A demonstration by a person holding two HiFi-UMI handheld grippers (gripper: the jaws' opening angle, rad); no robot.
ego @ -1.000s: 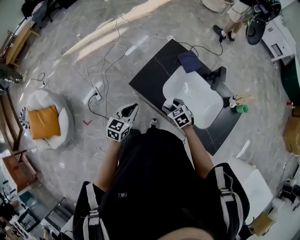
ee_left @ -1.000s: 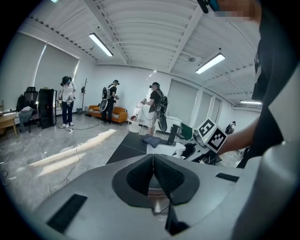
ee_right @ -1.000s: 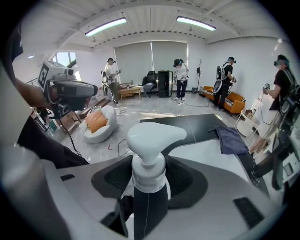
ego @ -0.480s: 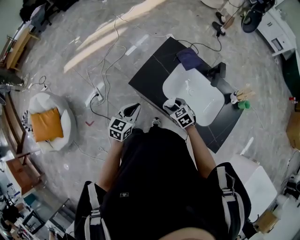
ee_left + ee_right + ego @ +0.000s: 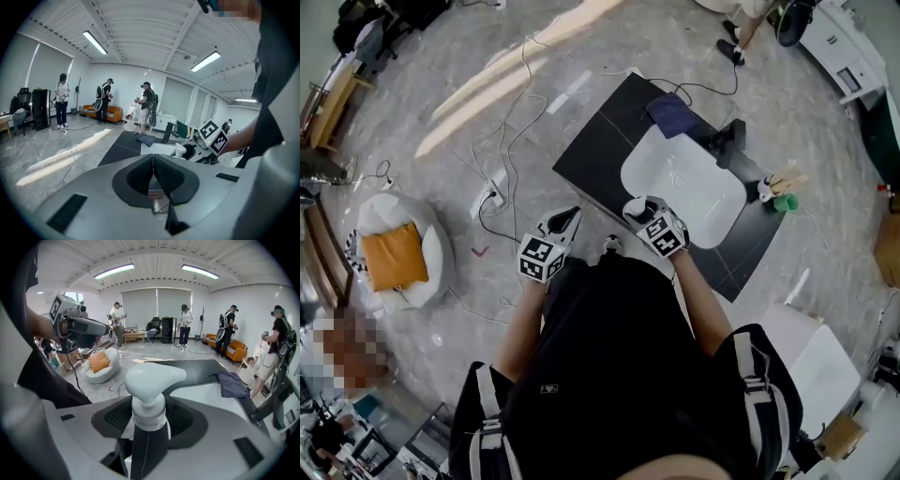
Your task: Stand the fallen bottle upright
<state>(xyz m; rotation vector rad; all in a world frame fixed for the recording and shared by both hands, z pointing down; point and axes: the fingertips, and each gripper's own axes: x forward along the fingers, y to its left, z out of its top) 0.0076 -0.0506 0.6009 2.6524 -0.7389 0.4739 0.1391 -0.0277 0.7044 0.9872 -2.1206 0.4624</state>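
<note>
A pump bottle (image 5: 149, 427) with a white pump head and a dark body stands up between the jaws of my right gripper (image 5: 149, 416), which is shut on it. In the head view that gripper (image 5: 639, 208) hangs over the near edge of the white tray (image 5: 698, 187) on the black table (image 5: 595, 155); only the bottle's white head (image 5: 634, 205) shows there. My left gripper (image 5: 567, 217) is off the table's near left corner, above the floor. Its pads (image 5: 161, 176) meet with nothing between them.
A dark blue cloth (image 5: 672, 114) lies at the tray's far end, a black stand (image 5: 727, 145) beside it. A green cup (image 5: 785, 202) and wooden sticks sit at the table's right corner. Cables and a power strip (image 5: 492, 192) lie on the floor; several people stand far off.
Both grippers keep their places. Only the head camera's view has shifted a little, so the table sits slightly higher in the picture.
</note>
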